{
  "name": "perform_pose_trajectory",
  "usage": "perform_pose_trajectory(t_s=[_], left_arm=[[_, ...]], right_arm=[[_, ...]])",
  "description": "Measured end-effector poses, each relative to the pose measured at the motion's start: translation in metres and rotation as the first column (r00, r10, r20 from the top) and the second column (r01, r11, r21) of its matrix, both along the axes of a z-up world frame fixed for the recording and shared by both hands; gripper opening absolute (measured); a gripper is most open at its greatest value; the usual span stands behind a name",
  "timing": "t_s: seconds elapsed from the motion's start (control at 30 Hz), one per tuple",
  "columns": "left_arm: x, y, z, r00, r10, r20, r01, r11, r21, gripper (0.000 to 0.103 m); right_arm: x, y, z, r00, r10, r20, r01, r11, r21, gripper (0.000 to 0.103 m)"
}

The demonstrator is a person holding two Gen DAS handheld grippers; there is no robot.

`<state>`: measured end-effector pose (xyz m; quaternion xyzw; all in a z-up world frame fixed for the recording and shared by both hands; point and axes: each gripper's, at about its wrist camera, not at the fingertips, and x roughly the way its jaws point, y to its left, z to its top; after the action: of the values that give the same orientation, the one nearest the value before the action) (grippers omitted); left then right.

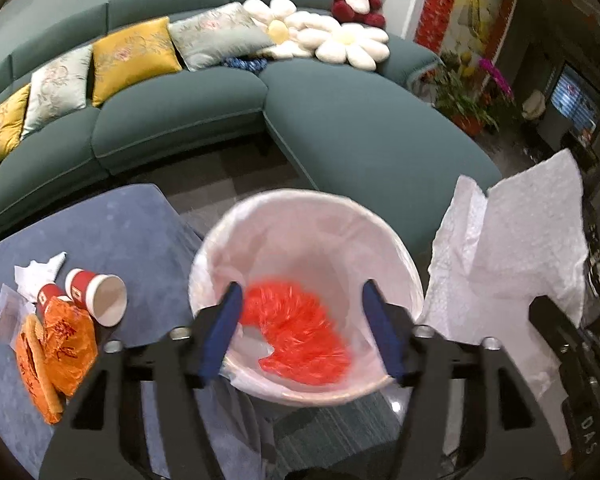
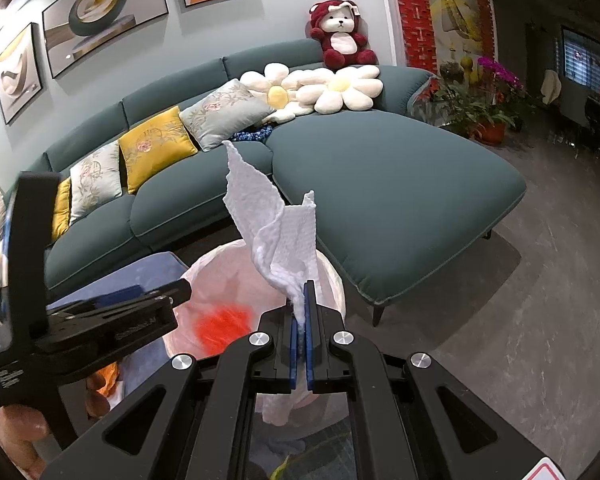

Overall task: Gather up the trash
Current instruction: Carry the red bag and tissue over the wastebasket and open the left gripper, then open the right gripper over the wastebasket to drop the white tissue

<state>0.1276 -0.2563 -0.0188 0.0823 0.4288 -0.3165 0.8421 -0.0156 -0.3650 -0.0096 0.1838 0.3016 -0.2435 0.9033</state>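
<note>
We begin with the red plastic wrapper (image 1: 300,332), which lies blurred inside the white-lined bin (image 1: 308,200), near the wall closest to us; it is thin and crinkly, almost weightless. The left gripper (image 1: 306,328) hangs directly over it with its blue pads (image 1: 224,332) spread apart and nothing between them.

Just right of the bin, the right gripper (image 2: 300,320) has its pads pressed together on a white paper towel (image 2: 276,236), pinching it at a lower edge while the rest stands up in loose folds above the rim. We judge the towel soft, limp and very light: it should drop freely when released over the opening, though a corner could catch on the liner.

Further left, on the blue table (image 1: 112,216), more trash waits near its left edge: two red paper cups (image 1: 96,296) lying on their sides, an orange bag (image 1: 66,344) touching them on the near side, crumpled white paper (image 1: 40,276) behind them, and a clear packet (image 1: 10,312) closest to the edge. The cups are light but crushable, best taken across the rim or side wall; the bag is slippery film, so we would pinch a raised fold rather than its flat face.

Beyond the table stands the green sofa (image 1: 204,116).
</note>
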Motion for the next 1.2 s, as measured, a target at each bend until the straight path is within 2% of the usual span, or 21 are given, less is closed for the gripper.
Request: perform_pose_trajectory(t_s=[0.23,0.33,0.7,0.8,0.97,1.2], left_arm=[[0.006,0.014,0.002,0.999,0.037,-0.001,-0.037,0.999,0.01,0.06],[0.01,0.025,0.0,0.998,0.064,-0.007,-0.064,0.998,0.009,0.065],[0.017,0.068,-0.004,0.988,0.153,-0.015,-0.153,0.988,0.011,0.068],[0.021,0.082,-0.005,0.982,0.186,-0.012,-0.186,0.983,0.01,0.072],[0.024,0.11,-0.01,0.97,0.243,-0.021,-0.243,0.97,0.012,0.085],[0.027,0.153,-0.014,0.949,0.312,-0.048,-0.312,0.95,0.01,0.088]], right_arm=[[0.017,0.002,0.001,1.0,0.028,0.013,-0.028,1.0,-0.001,0.003],[0.028,0.005,0.004,0.999,0.05,0.011,-0.05,0.999,-0.012,0.003],[0.066,0.02,0.003,0.995,0.098,-0.004,-0.098,0.995,-0.032,0.004],[0.074,0.024,0.004,0.995,0.102,-0.009,-0.102,0.994,-0.047,0.012],[0.078,0.034,0.01,0.996,0.092,-0.001,-0.092,0.993,-0.078,0.046],[0.078,0.056,0.025,0.993,0.112,0.02,-0.11,0.989,-0.1,0.055]])
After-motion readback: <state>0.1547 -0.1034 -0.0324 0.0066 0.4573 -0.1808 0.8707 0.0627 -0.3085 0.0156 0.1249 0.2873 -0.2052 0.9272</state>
